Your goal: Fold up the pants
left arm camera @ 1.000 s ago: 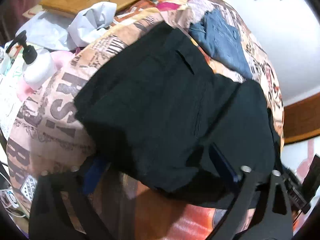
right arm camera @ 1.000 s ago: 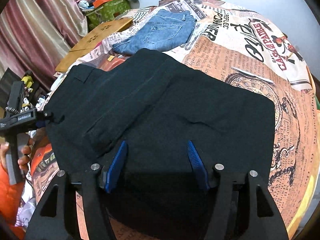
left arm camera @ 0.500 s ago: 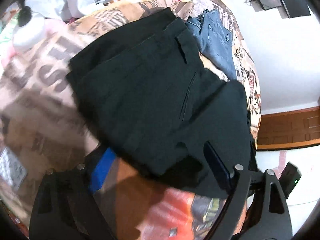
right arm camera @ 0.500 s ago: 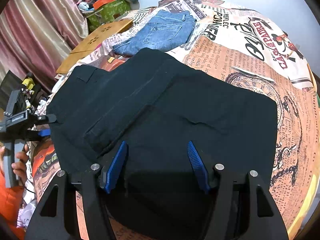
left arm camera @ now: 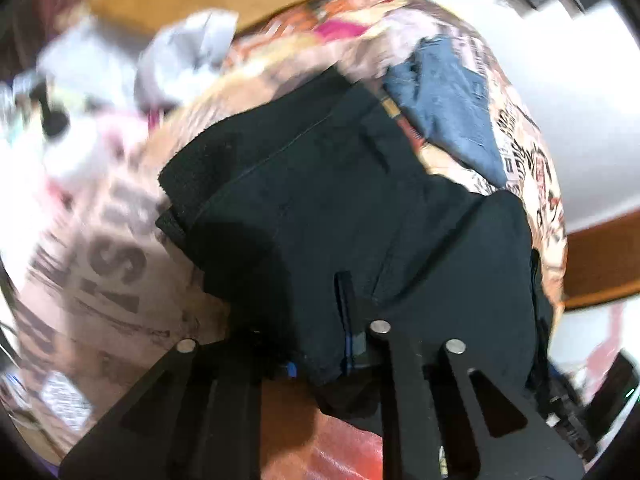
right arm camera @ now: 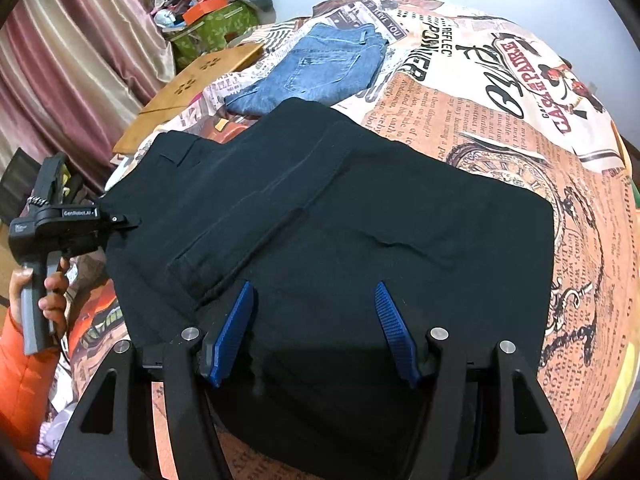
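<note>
The black pants (right arm camera: 320,220) are lying flat and folded on the bed cover with newspaper pictures (right arm camera: 500,92), just beside the blue jeans (right arm camera: 320,68). The waist end is pointing left (a small pocket flap is showing near that corner). A long seam is running across the top layer. One edge (left arm camera: 320,340) is sitting pinched between two fingers, and that view is looking blurry.

The pants (right arm camera: 320,220) are matt black woven cloth, slightly nappy at the edges. The jeans (right arm camera: 320,68) are faded blue denim. The sheet (right arm camera: 500,92) is smooth printed cloth. The board (right arm camera: 192,84) is matt pale wood. The right gripper (right arm camera: 316,332) is matt black plastic with ribbed blue pads (right arm camera: 394,336) and shiny metal pins.
</note>
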Available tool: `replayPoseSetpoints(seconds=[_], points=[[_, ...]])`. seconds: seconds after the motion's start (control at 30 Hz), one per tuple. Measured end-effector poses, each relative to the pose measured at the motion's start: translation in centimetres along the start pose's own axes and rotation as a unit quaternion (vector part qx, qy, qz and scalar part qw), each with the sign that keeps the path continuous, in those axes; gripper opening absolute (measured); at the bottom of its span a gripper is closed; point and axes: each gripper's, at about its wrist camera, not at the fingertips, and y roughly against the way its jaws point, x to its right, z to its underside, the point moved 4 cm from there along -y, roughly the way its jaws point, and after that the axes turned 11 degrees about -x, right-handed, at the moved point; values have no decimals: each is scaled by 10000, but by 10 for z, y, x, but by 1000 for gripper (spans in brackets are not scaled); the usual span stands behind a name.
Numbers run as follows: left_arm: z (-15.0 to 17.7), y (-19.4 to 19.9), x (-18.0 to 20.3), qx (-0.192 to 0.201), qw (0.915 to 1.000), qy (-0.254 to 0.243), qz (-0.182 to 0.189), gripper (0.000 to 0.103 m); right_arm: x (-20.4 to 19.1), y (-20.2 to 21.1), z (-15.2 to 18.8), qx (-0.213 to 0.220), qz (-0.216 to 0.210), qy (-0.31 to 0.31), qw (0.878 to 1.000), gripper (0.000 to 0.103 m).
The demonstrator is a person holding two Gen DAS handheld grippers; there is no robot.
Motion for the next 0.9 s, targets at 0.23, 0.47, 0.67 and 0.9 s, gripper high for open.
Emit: replayPoseSetpoints(seconds=[0.23,0.47,0.67,0.9], points=[[-2,65,77,1127,9849,-1247,-410,12,19,28,14,318,48,-332,9989,60],[1,107,145,1690,9636,-2055,-249,12,64,58,41,622,206,-995,9929,60],[8,123,205,1838,9479,-2604,20,12,99,61,61,585,518,-1479,9859,60],[23,113,275,1571,9347,-3159,417,12,106,41,78,358,352,-1556,9865,60]])
